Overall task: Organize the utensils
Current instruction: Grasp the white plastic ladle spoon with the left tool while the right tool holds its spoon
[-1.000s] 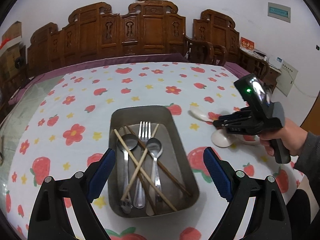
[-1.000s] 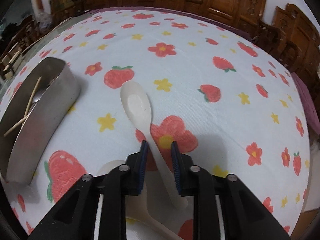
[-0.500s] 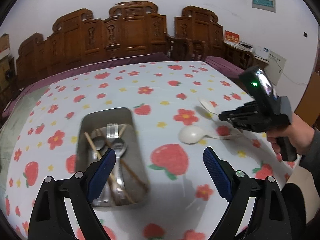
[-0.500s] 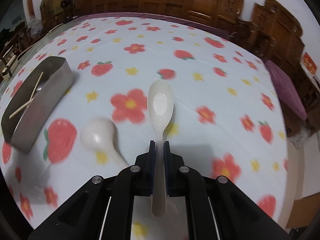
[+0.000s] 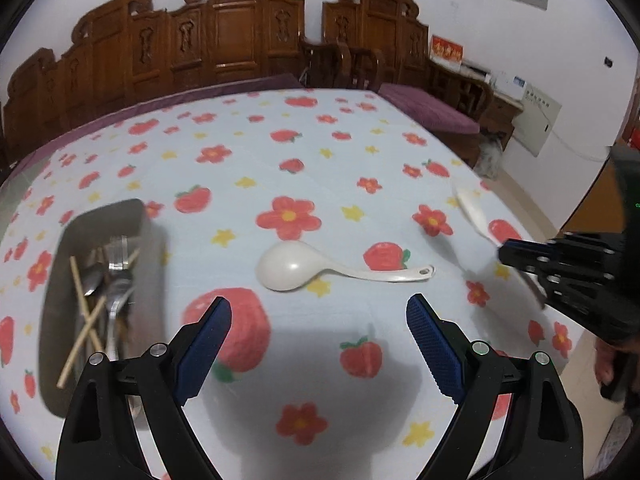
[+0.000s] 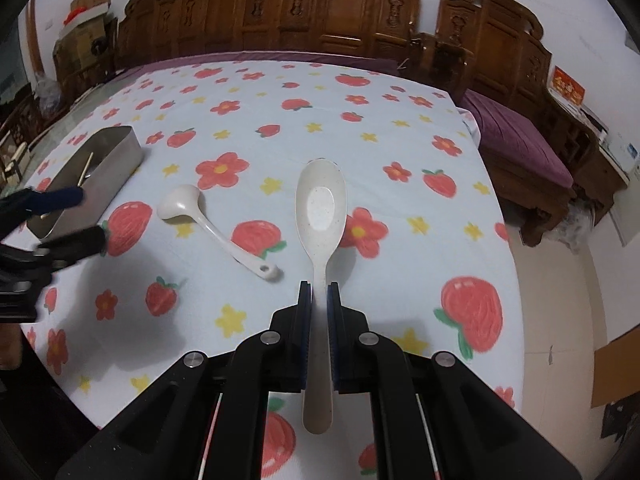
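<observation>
On table: right gripper (image 6: pixel 319 300) clamps rice spoon (image 6: pixel 320 208) | left gripper (image 5: pixel 319 320) apart | tray (image 5: pixel 152 232) utensils left-view only

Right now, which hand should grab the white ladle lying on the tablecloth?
Left. The left gripper is open and empty, pointed at the ladle. The right gripper is already shut on the rice spoon, so it has no room.

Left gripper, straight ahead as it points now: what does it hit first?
Most likely the white ladle lying on the tablecloth, centred ahead of the open left gripper. Depth is unclear; angled steeper, it meets bare cloth first.
</observation>
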A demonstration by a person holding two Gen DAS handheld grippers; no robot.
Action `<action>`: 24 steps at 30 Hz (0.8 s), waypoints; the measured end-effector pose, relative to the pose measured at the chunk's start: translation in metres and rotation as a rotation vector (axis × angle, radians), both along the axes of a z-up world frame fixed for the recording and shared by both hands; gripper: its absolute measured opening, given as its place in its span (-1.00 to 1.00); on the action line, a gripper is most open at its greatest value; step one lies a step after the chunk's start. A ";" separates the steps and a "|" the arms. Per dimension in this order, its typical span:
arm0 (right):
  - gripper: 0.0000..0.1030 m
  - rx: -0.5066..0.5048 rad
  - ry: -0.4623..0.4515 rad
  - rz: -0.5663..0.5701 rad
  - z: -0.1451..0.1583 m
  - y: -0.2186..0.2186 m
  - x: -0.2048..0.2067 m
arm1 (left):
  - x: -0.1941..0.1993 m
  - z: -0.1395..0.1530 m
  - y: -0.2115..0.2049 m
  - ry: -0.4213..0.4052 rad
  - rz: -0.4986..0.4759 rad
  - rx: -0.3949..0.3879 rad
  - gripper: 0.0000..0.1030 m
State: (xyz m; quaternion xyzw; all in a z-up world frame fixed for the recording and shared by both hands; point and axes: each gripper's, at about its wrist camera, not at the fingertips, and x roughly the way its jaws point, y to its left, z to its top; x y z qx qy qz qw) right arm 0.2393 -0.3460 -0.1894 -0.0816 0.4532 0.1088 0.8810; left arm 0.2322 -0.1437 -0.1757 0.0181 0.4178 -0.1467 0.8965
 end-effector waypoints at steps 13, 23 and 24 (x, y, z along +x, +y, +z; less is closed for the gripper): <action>-0.82 0.045 0.015 -0.025 -0.010 -0.021 -0.001 | 0.047 -0.051 -0.044 0.138 0.018 0.026 0.37; -0.82 0.051 0.023 -0.014 -0.016 -0.016 0.000 | 0.075 -0.060 -0.038 0.171 0.115 -0.032 0.32; -0.82 0.051 0.024 -0.013 -0.017 -0.016 0.000 | 0.077 -0.060 -0.037 0.171 0.122 -0.033 0.30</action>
